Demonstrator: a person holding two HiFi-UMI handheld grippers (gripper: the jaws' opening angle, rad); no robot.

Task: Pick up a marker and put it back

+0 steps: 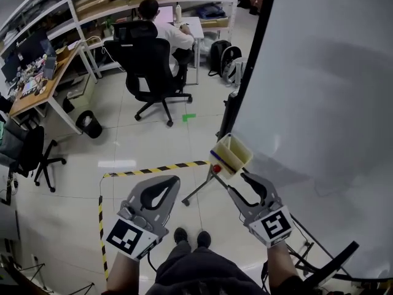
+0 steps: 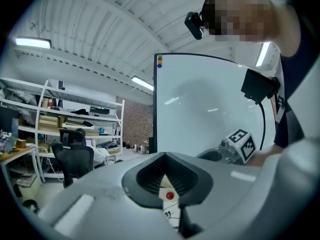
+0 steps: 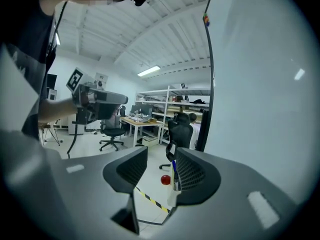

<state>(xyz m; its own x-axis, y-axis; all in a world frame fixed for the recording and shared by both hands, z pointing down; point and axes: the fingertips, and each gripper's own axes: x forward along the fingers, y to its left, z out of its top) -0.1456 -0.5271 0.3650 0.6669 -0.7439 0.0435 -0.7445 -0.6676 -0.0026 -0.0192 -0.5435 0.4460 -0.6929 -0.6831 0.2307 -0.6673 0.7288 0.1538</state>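
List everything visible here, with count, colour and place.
whiteboard: one, white, right side
marker tray: one, cream, whiteboard's lower left corner
knob: one, red, just below the marker tray
office chair: one, black, upper centre, occupied
bin: one, black, floor at left
floor tape: one line, yellow-black, lower centre floor
left gripper: one, grey, lower left, jaws together, empty
right gripper: one, grey, beside the marker tray, jaws apart, empty

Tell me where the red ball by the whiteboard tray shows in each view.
Head view: red ball, centre, by the tray.
Left gripper view: ball low centre, framed by the jaws.
Right gripper view: ball low centre, seen past the open jaws.
Shared landmark: the whiteboard.
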